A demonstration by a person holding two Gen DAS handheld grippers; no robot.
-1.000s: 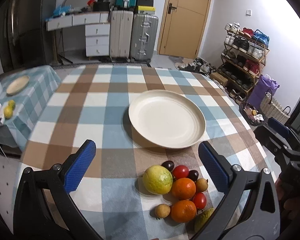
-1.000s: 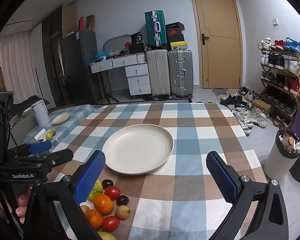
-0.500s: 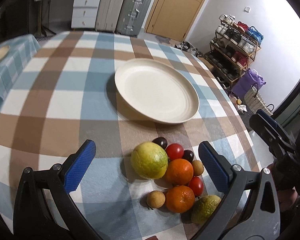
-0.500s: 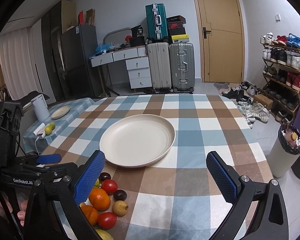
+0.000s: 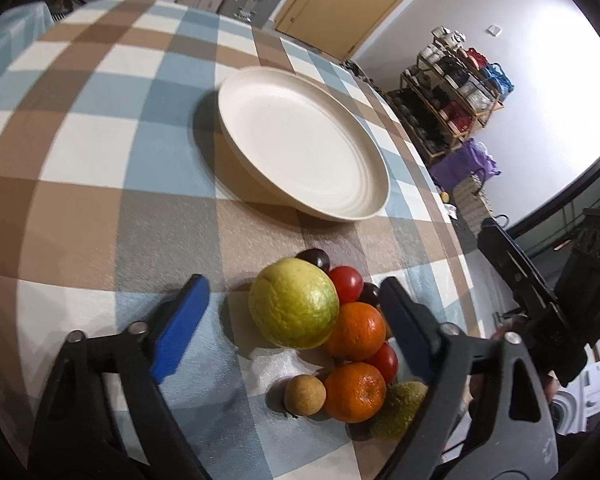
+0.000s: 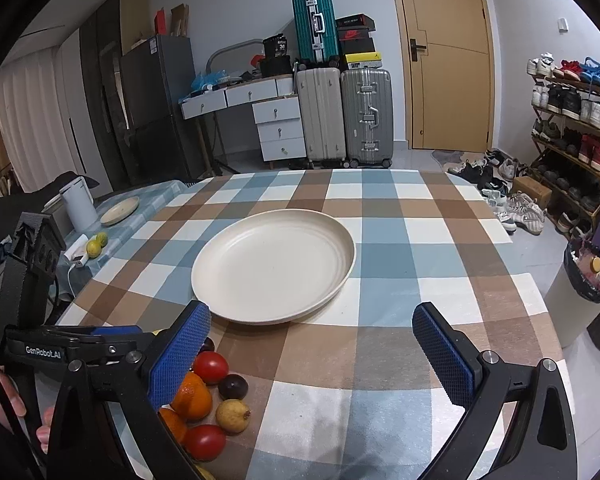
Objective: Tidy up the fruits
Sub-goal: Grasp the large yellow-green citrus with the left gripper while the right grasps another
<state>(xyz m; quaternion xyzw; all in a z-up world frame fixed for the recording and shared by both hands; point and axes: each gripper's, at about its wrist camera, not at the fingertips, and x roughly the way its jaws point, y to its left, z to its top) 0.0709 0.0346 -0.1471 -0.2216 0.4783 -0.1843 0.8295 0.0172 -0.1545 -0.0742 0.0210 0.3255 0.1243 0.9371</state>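
Cream plate (image 5: 300, 148) sat bare on the checked surface (image 5: 100, 140). My left fingers (image 5: 180, 320) spread wide around the bumpy yellow-green fruit (image 5: 293, 308); my right fingers (image 6: 180, 356) gaped too.

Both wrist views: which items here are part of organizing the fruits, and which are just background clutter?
Job items:
- left gripper, open around the green-yellow fruit
- oranges
- red tomatoes
- cream plate, nothing on it
- right gripper, open

Lying about:
- suitcases
- shoe rack
- white kettle
- small plate

One plate (image 5: 300, 140), two oranges (image 5: 354, 330), two tomatoes (image 5: 346, 282), one guava (image 5: 292, 308).
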